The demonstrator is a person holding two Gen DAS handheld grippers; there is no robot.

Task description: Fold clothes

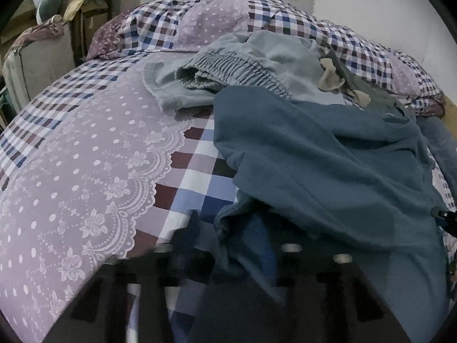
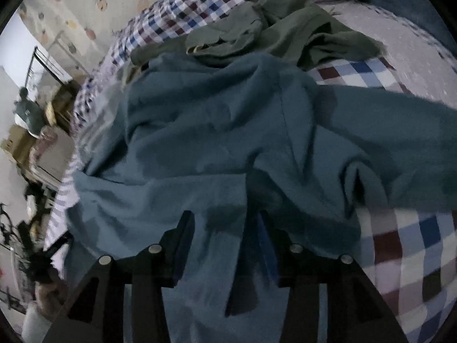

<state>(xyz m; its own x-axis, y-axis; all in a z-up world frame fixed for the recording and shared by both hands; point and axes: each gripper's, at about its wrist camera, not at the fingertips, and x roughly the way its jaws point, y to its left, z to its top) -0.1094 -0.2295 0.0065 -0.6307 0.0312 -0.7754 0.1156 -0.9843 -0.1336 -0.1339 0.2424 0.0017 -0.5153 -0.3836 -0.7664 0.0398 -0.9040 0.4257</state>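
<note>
A crumpled teal-blue garment (image 1: 328, 165) (image 2: 214, 120) lies on the bed and partly lifts off the cover. My left gripper (image 1: 225, 228) sits at its near left edge. Its left finger (image 1: 190, 225) shows dark over the checks, while cloth drapes over the right one. The jaws stand apart, open. My right gripper (image 2: 225, 220) rests on the same garment, open, with both fingers apart and cloth between them. Behind lie grey-blue shorts (image 1: 228, 68) with an elastic waistband and an olive-green garment (image 2: 285, 28).
The bed cover (image 1: 85, 157) (image 2: 414, 257) is lilac with dots, lace print and checks. Checked pillows (image 1: 200, 20) line the head of the bed. A pale sock-like piece (image 1: 330, 77) lies on the pile. A suitcase (image 1: 37, 65) and boxes stand beside the bed.
</note>
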